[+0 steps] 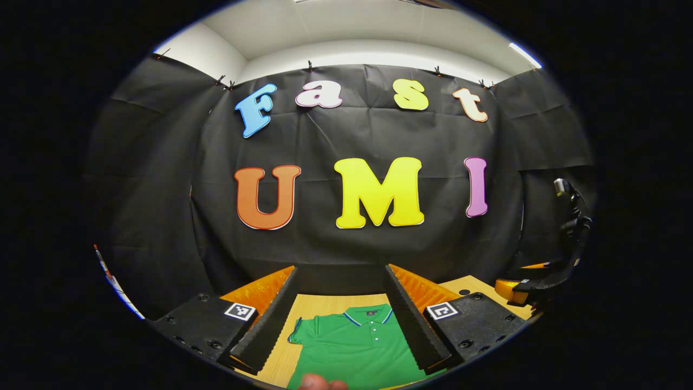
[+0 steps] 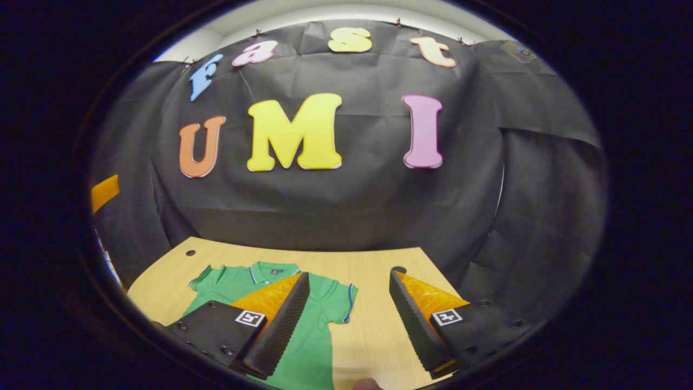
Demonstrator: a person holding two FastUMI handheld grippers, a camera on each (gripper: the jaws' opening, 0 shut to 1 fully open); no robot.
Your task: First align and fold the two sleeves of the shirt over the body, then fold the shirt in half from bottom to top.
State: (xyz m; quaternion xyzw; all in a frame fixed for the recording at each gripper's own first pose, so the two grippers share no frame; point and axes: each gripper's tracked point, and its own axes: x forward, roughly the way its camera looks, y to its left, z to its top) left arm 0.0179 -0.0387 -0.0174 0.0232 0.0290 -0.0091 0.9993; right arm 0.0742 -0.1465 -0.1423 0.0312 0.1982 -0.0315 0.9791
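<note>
Left gripper view: the green shirt (image 1: pixel 352 346) lies flat on the wooden table (image 1: pixel 325 299), collar toward the wall, both grippers above it.

Here the left gripper (image 1: pixel 342 311) frames the collar between its wide open fingers and holds nothing; the other gripper (image 1: pixel 533 284) shows at the far right edge. The right gripper view shows the shirt (image 2: pixel 308 336) with both short sleeves spread out, more to the left on the table (image 2: pixel 368 325). The right gripper (image 2: pixel 349 319) is wide open too, empty, one finger (image 2: pixel 281 325) over the shirt, the other over bare wood.
</note>
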